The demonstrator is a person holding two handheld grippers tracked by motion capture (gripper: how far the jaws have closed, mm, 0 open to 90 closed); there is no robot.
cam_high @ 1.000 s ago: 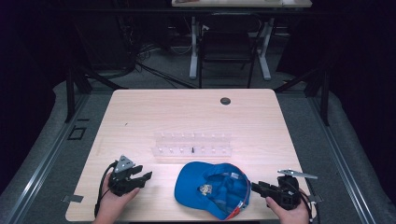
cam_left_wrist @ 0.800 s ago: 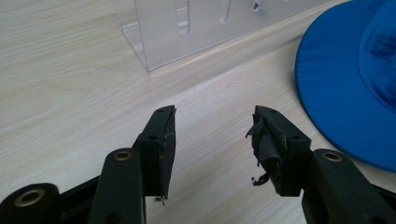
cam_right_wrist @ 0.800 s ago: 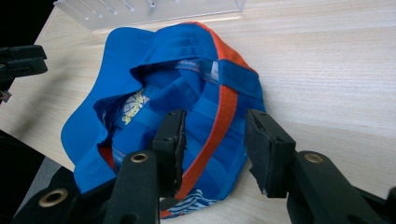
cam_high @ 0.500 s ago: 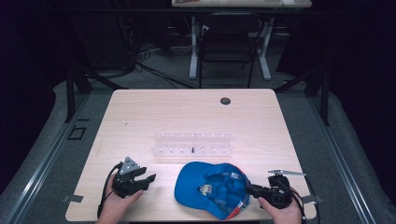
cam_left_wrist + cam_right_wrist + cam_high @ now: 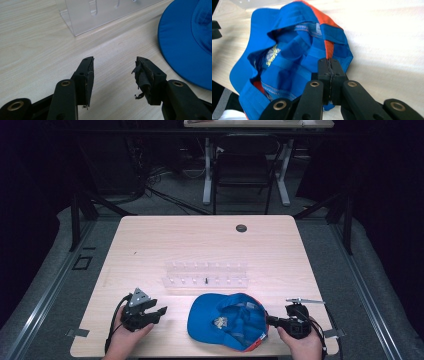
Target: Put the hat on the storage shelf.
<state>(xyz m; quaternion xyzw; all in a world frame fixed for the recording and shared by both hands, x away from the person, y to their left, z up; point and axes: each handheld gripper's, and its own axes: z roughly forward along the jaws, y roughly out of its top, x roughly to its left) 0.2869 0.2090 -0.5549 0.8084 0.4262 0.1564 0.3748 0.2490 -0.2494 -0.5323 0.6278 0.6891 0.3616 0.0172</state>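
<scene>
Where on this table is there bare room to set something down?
The far half of the table is bare from the clear rack back to the round black grommet. The near edge is crowded: left tool, blue cap, right tool pinching its rim.

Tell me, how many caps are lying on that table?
1. A blue cap lies upside down near the table's front edge, in front of the clear rack; the right gripper pinches its rim. None seems hidden.
</scene>
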